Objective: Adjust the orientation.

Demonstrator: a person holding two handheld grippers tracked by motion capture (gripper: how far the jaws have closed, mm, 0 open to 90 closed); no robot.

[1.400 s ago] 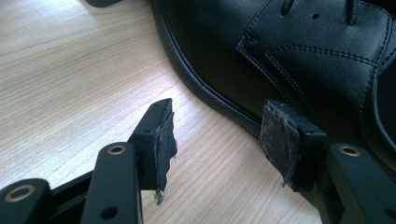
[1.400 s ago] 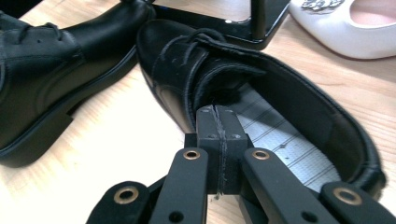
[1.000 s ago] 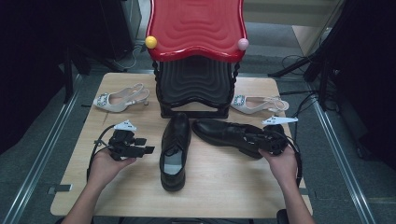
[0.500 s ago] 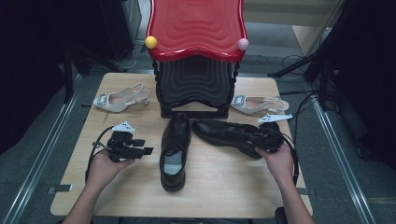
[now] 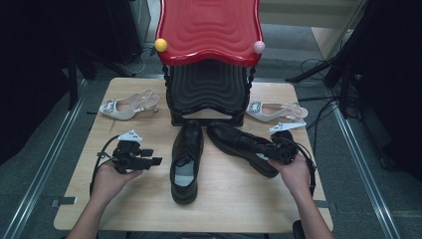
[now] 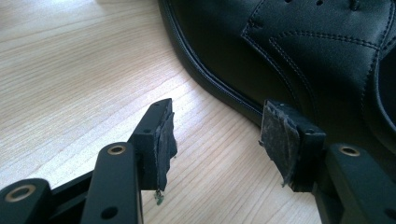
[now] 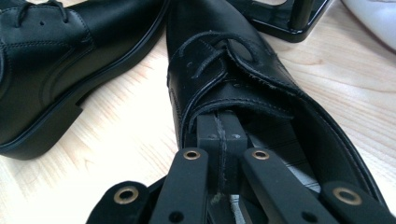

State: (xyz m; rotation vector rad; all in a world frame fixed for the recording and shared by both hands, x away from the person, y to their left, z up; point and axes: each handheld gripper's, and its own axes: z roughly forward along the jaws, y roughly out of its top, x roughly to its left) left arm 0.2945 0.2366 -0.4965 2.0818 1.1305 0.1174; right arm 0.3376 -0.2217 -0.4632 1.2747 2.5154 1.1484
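Tongs (image 7: 223,140) together inside shoe (image 7: 224,70).

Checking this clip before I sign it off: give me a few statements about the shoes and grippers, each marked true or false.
1. The right gripper has its fingers pressed together inside the opening of the right black shoe. True.
2. The left gripper is clamped on the left black shoe. False: its fingers are apart with only bare table between them, the shoe just beyond.
3. Two pale heeled shoes lie on the table, one left of the rack, one right of it. True.
4. The rack's red top shelf holds a black shoe. False: nothing lies on it.
5. Both black shoes stand on the rack. False: both lie on the table in front of it.
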